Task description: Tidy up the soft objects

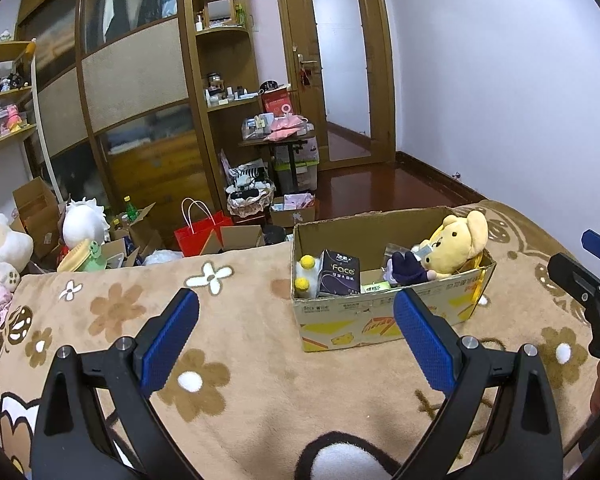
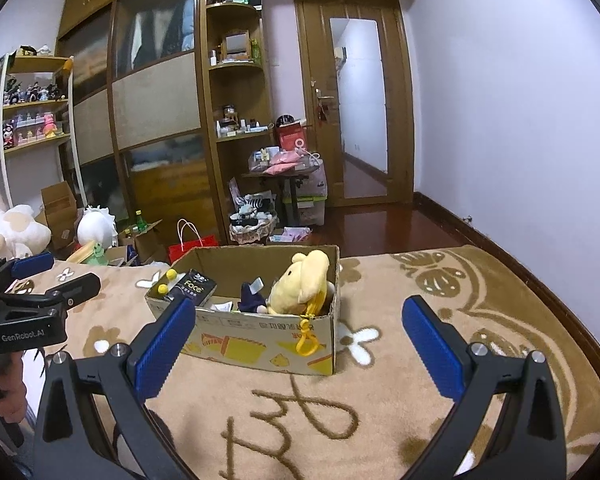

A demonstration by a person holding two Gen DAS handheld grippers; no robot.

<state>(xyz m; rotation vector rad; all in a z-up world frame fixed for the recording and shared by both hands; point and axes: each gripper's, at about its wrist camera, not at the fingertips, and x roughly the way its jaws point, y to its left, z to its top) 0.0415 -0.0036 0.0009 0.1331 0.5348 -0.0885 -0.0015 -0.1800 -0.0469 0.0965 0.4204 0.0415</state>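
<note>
Room: bedroom with a wooden wardrobe point(image 1: 132, 80), a glazed wooden door point(image 1: 340, 68), pale walls and dark red floorboards.
Surface: tan plush blanket point(image 1: 240, 320) with brown and white flowers, spread under both claws.
Left gripper point(image 1: 296, 308): blue pads spread wide, released, nothing between them, low over the blanket.
Right gripper point(image 2: 300, 316): pads likewise parted and holding nothing; in the left wrist view only its tip shows at the right edge.
Cardboard box point(image 1: 380, 316): open-topped, standing on the blanket just ahead of both claws, right of centre for the left claw and between the pads' line of sight for the right claw.
Yellow plush bear point(image 1: 456, 248): slumped inside the box at its right end, head above the rim; a yellow clip point(image 2: 306, 340) hangs from it down the outer box wall.
Dark blue soft toy point(image 1: 408, 268): in the box, just left of the bear, touching it.
Black "Face" pack point(image 1: 338, 274): upright in the box's left part, beside two yellow pompoms point(image 1: 304, 272).
Floor clutter: beyond the blanket's far edge, red paper bag point(image 1: 204, 232), open cartons, white plush toys point(image 1: 84, 224) to the far left.
Hard to tell: the small items on the box floor behind the front wall are mostly hidden; shelf figures at far left are too small to identify; the lower blanket pattern is cut off by the claw bodies.
</note>
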